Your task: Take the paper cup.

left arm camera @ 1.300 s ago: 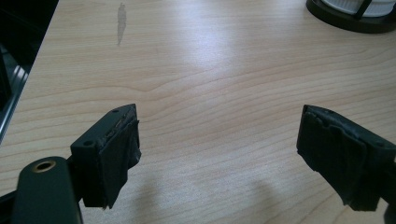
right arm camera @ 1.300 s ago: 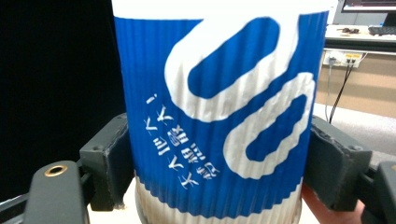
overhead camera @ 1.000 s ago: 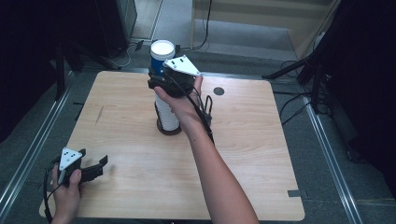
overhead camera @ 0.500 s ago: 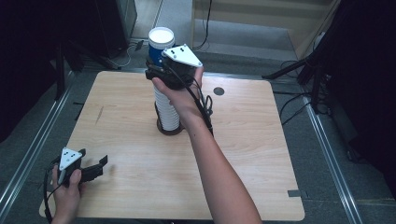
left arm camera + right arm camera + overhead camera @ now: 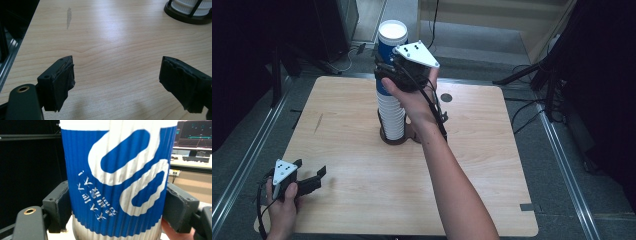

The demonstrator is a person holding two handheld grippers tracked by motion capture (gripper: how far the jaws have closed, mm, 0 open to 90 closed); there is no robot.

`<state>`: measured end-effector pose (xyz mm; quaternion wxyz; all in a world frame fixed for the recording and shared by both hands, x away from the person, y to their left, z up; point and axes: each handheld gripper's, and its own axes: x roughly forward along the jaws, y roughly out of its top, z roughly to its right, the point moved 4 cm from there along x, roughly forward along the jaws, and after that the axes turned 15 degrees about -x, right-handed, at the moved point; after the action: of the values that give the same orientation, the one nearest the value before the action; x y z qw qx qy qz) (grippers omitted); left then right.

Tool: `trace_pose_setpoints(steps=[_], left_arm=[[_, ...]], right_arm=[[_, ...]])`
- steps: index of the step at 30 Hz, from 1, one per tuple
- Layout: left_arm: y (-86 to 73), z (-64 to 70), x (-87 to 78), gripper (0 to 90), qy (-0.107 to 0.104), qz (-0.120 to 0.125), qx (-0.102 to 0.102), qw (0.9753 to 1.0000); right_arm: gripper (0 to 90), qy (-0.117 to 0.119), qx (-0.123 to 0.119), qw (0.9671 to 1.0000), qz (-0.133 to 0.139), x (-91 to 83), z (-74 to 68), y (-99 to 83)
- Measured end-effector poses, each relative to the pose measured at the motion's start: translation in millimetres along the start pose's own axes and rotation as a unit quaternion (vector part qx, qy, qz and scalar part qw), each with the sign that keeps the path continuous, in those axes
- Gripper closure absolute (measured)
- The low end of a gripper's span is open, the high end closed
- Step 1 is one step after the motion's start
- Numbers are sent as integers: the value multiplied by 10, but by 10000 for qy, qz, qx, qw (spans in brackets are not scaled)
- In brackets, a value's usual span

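Right gripper point(image 5: 388, 75): jaws clamped on blue cup point(image 5: 115, 177), at top of white cup stack point(image 5: 392, 115).
Left gripper point(image 5: 117, 82): jaws spread, empty, low over table point(image 5: 492, 150) near-left corner.

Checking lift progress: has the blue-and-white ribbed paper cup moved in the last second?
Yes. The blue-and-white ribbed paper cup, clamped in the right hand-held gripper, has risen higher above the white cup stack, which stays in its dark holder on the table.
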<state>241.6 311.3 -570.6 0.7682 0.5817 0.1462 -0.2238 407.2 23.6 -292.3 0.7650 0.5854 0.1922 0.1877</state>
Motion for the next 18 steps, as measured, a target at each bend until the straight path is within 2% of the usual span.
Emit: trace_pose_setpoints(steps=[9,18], left_arm=[[-1,6,-14,137,-64,63,12,10000],[-2,3,-17,137,-61,74,2,10000]], right_arm=[[198,-166,17,9998,102,-151,174,43],[199,-316,-3,9994,111,-309,297,-4]])
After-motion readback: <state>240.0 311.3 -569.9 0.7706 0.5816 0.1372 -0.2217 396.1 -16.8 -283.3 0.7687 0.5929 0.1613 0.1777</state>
